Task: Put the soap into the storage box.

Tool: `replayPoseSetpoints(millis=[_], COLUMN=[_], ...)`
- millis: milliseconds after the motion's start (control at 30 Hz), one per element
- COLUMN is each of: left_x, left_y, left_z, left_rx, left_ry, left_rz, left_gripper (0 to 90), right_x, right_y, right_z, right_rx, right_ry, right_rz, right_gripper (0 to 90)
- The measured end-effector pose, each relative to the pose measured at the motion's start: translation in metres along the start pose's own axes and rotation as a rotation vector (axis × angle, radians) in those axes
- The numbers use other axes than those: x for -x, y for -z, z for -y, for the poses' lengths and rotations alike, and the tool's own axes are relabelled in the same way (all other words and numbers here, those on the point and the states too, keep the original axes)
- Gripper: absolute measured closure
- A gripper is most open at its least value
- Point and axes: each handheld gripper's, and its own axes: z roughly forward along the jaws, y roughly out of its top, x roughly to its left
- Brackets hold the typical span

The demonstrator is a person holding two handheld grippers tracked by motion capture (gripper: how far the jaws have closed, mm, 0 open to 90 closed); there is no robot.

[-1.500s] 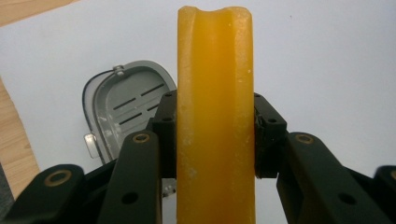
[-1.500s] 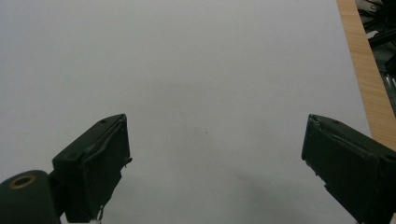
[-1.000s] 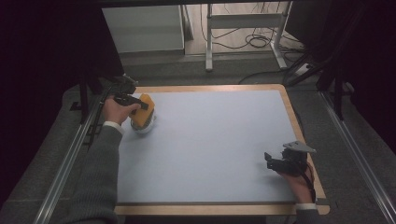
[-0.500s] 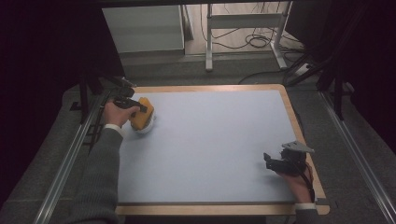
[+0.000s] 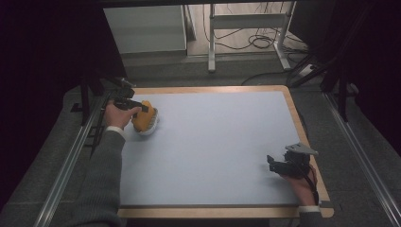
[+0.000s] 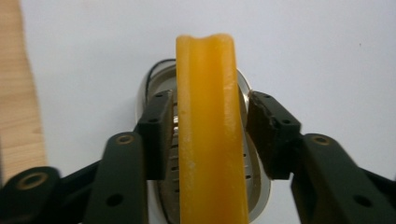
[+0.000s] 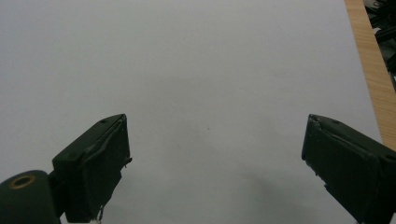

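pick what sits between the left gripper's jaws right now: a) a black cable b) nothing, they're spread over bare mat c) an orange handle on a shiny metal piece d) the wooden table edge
c: in the left gripper view the left gripper has its jaws on either side of the orange handle, with the shiny metal piece under it on the mat.

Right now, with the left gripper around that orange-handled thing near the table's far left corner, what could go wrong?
1. The left gripper straddles the narrow orange handle, with a small gap visible at the right pad, so the grip may be loose and slip on lifting.
2. The object sits close to the table's wooden edge; a nudge could push it off.
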Motion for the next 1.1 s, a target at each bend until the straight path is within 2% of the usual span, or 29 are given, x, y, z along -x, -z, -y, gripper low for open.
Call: replayPoseSetpoints(millis=[167, 200, 367, 533, 667, 767, 867, 967, 1100], left_x=[-0.006, -0.006, -0.010, -0.009, -0.003, 0.003, 0.011, 0.018, 0.021], left_y=[0.007, 0.008, 0.018, 0.028, 0.042, 0.049, 0.053, 0.057, 0.060], left_z=[0.003, 0.004, 0.008, 0.013, 0.023, 0.033, 0.044, 0.059, 0.075], left_rx=[0.016, 0.016, 0.052, 0.081, 0.131, 0.165, 0.185, 0.190, 0.195], left_ry=[0.004, -0.003, -0.005, -0.029, -0.071, -0.105, -0.156, -0.200, -0.220], left_rz=[-0.035, -0.055, -0.055, -0.051, -0.020, 0.045, 0.054, 0.090, 0.111], left_gripper=[39.1, 36.7, 31.7, 29.9, 29.7, 29.4, 30.3, 30.7, 30.7], right_x=[-0.002, -0.001, -0.002, -0.002, -0.002, -0.002, -0.002, -0.002, -0.002], right_y=[0.000, 0.000, -0.001, -0.002, -0.002, -0.002, 0.000, 0.000, 0.001], right_z=[0.000, 0.000, 0.000, 0.000, 0.000, 0.000, -0.001, -0.001, -0.001], right_rx=[0.002, 0.002, -0.004, -0.007, -0.006, -0.005, 0.001, 0.001, 0.003], right_ry=[0.004, 0.006, 0.008, 0.009, 0.012, 0.008, 0.006, 0.007, 0.006], right_rz=[-0.002, -0.001, -0.001, -0.001, 0.000, -0.003, -0.004, -0.001, 0.002], right_gripper=[7.6, 7.6, 7.6, 7.6, 7.6, 7.6, 7.7, 7.7, 7.6])
